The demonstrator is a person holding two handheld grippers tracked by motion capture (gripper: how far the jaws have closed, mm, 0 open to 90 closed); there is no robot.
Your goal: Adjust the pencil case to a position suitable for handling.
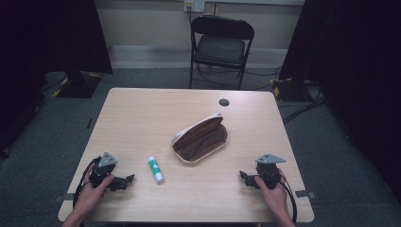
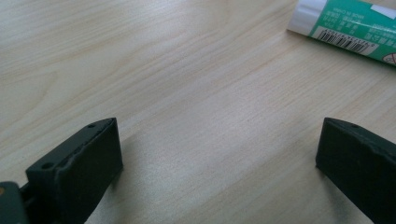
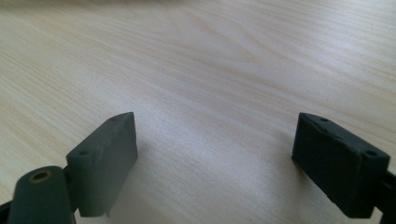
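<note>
A green and white glue stick [image 1: 155, 169] lies on the wooden table [image 1: 142, 113], left of centre. An open pencil case [image 1: 200, 138], white outside and brown inside, rests in the middle. My left gripper [image 1: 126, 181] sits low at the front left, held by a hand, with its jaws wide apart and nothing between them. In the left gripper view that gripper [image 2: 219, 154] faces bare wood, with the glue stick [image 2: 348, 25] at the upper right. My right gripper [image 1: 244, 177] rests at the front right, open and empty; its own view puts the gripper [image 3: 215, 154] over bare tabletop.
A small dark round disc [image 1: 224, 102] sits near the table's far edge. A black folding chair [image 1: 220, 45] stands behind the table. Dark curtains and cables flank the floor on both sides.
</note>
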